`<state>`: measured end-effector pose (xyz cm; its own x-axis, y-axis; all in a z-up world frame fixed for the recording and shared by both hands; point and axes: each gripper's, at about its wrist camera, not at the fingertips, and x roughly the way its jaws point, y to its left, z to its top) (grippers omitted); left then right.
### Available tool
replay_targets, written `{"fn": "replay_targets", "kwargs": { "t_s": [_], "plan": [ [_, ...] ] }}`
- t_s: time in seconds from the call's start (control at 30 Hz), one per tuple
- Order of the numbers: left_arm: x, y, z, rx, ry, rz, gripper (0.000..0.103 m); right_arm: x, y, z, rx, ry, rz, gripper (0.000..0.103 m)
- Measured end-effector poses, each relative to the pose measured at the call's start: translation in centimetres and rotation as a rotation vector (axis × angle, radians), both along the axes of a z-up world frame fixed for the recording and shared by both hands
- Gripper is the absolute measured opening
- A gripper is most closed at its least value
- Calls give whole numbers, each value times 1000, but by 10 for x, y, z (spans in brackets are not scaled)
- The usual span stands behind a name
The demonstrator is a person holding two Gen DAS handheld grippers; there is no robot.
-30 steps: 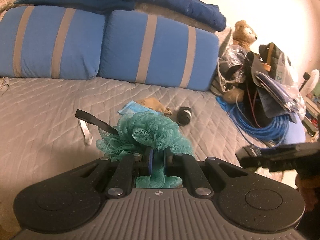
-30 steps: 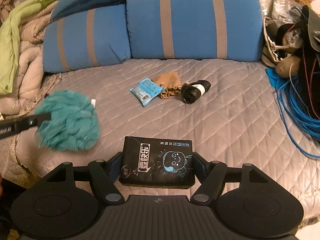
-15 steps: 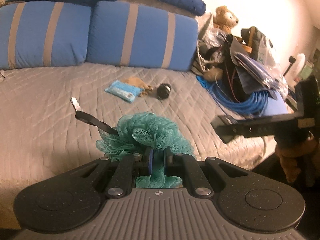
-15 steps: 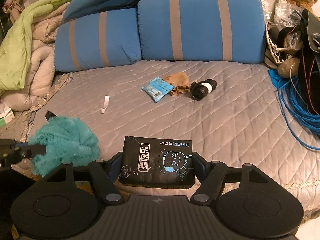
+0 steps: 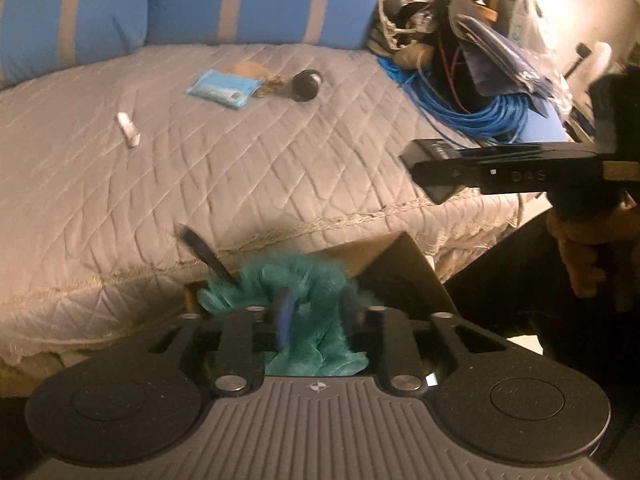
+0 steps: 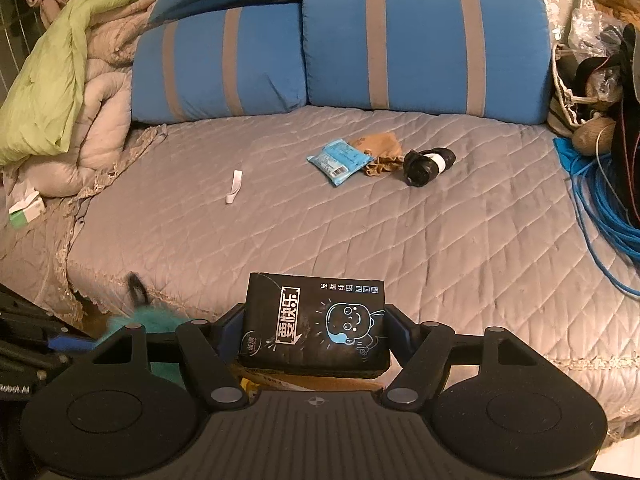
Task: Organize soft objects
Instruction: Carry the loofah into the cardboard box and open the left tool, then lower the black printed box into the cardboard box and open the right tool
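My left gripper (image 5: 318, 312) sits around a teal mesh bath sponge (image 5: 296, 284), its fingers parted and blurred, over an open cardboard box (image 5: 396, 256) below the bed's front edge. The sponge also shows in the right wrist view (image 6: 148, 320) at lower left. My right gripper (image 6: 316, 328) is shut on a black tissue pack (image 6: 316, 324) with a blue cartoon face, held at the bed's front edge. In the left wrist view the right gripper (image 5: 432, 172) reaches in from the right. On the grey quilt lie a blue wipes pack (image 6: 340, 158), a tan pouch (image 6: 380, 152) and a black roll (image 6: 428, 164).
Two blue striped cushions (image 6: 424, 48) line the back of the bed. Folded blankets (image 6: 60, 80) are piled at the left. A coil of blue cable (image 6: 608, 200) and bags crowd the right side. A small white strip (image 6: 234, 186) lies on the quilt.
My left gripper has moved back off the bed and down over the box with the sponge, and its fingers have spread apart. My right gripper still holds the tissue pack.
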<state>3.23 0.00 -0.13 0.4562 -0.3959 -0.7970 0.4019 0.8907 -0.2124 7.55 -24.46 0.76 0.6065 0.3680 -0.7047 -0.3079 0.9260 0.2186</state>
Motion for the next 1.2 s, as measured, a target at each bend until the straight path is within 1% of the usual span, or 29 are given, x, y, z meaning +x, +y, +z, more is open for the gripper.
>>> {"fn": "replay_targets", "kwargs": {
  "t_s": [0.03,0.07,0.1,0.17,0.27,0.33,0.47,0.63,0.8,0.9,0.93,0.97,1.0,1.07,1.2],
  "plan": [
    [-1,0,2,-3,-13,-3,42,0,0,0,0,2,2,73],
    [-3,1,2,-3,-25,1,52,0,1,-1,1,3,4,73],
    [-3,2,2,5,-34,13,57,1,1,-1,1,5,7,73],
    [-1,3,0,38,-35,48,57,1,3,-3,-1,12,17,73],
    [5,7,-8,97,-4,123,57,1,7,-5,-7,27,44,73],
    [9,10,-10,117,16,160,57,-1,10,-7,-13,36,63,73],
    [13,17,-12,120,39,208,57,0,17,-10,-20,62,100,73],
    [13,17,-12,127,44,221,57,-2,30,-16,-41,95,171,73],
    [14,17,-12,124,41,228,57,-10,49,-18,-50,97,293,74],
    [15,20,-12,121,41,239,57,-16,63,-22,-71,123,388,74],
    [15,21,-12,118,42,241,57,-19,69,-24,-90,129,419,75],
    [15,22,-12,114,42,241,57,-21,73,-26,-111,128,434,80],
    [15,21,-12,111,41,241,57,-23,77,-26,-133,122,443,88],
    [14,20,-11,108,34,230,57,-24,78,-25,-135,116,442,94],
    [12,18,-10,111,26,223,57,-18,72,-24,-129,109,384,98]
  ]
}}
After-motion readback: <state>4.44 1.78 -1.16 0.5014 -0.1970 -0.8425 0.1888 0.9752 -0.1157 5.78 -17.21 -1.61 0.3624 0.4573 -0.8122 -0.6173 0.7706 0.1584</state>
